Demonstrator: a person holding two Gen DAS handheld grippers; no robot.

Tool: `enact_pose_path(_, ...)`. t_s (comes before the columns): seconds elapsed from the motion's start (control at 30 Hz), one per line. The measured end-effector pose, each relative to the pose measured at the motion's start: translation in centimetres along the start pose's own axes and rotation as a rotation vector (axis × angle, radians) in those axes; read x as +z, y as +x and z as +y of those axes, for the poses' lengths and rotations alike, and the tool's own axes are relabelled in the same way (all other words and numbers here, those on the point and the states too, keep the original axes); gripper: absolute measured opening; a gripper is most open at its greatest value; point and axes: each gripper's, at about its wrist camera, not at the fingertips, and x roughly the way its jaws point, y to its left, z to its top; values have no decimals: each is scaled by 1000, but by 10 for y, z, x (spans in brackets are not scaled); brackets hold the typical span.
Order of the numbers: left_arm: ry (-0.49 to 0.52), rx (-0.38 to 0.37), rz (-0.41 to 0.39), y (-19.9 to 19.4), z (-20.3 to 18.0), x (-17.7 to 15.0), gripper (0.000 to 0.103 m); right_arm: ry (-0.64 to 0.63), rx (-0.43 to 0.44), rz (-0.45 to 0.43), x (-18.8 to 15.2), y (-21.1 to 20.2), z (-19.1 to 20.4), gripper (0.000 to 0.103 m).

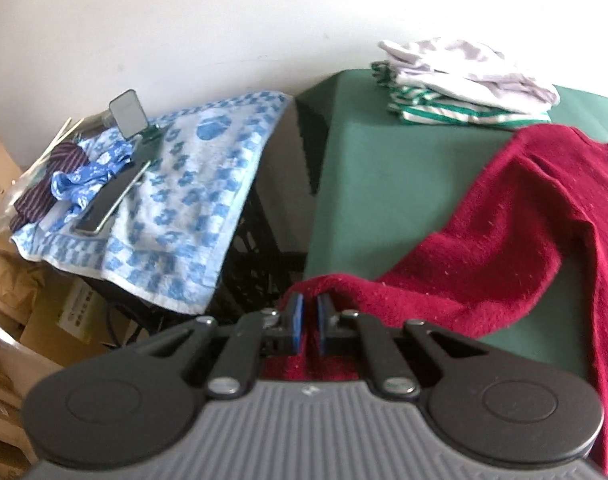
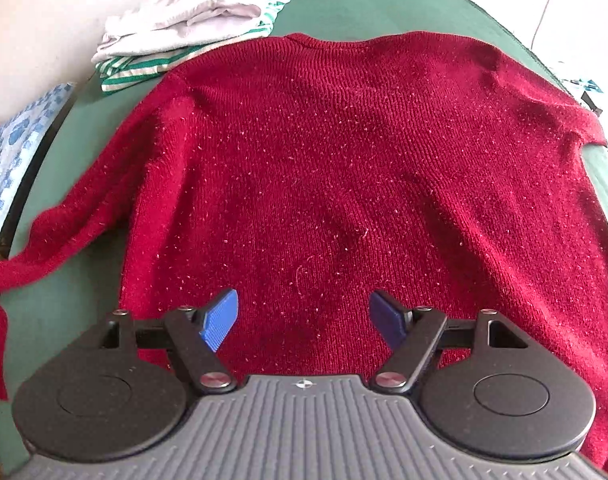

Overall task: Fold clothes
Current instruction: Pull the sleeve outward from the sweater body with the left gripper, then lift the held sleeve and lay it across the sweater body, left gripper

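Note:
A dark red knit sweater lies spread flat on the green table, neckline at the far edge. Its left sleeve stretches off toward the table's left side. In the left wrist view my left gripper is shut on the cuff end of that sleeve, which is lifted and drawn taut from the sweater body at the right. My right gripper stands open above the sweater's lower middle, blue pads apart with nothing between them.
A pile of folded clothes, white over green-striped, sits at the table's far left corner. Left of the table a blue-patterned towel covers a black crate with small items on it. Cardboard boxes lie beyond, low at the left.

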Motion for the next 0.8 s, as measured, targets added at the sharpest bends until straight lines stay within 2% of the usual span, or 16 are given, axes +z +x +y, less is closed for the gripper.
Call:
enact_pose_path(0.27, -27, 39, 17, 26, 20, 0, 7, 30, 23, -65, -2, -11, 4, 75)
enact_pose_path(0.37, -57, 61, -5, 28, 36, 5, 1, 69, 55, -104, -6, -16, 2, 74)
enact_pose_path(0.53, -117, 77, -56, 26, 73, 22, 0, 118, 113, -117, -15, -13, 3, 72)
enact_pose_path(0.63, -107, 26, -51, 20, 83, 22, 0, 120, 150, -115, -21, -11, 9, 72)
enact_pose_path(0.67, -103, 1, -49, 15, 85, 19, 5, 108, 167, -124, -23, -12, 14, 71)
enact_pose_path(0.7, -98, -25, -46, 11, 86, 15, 9, 72, 179, -147, -25, -15, 21, 70)
enact_pose_path(0.77, -98, -83, -29, 3, 83, 0, 10, -41, 205, -204, -29, -23, 41, 68)
enact_pose_path(0.8, -101, -115, -17, -1, 80, -10, 19, -101, 214, -227, -32, -27, 52, 66)
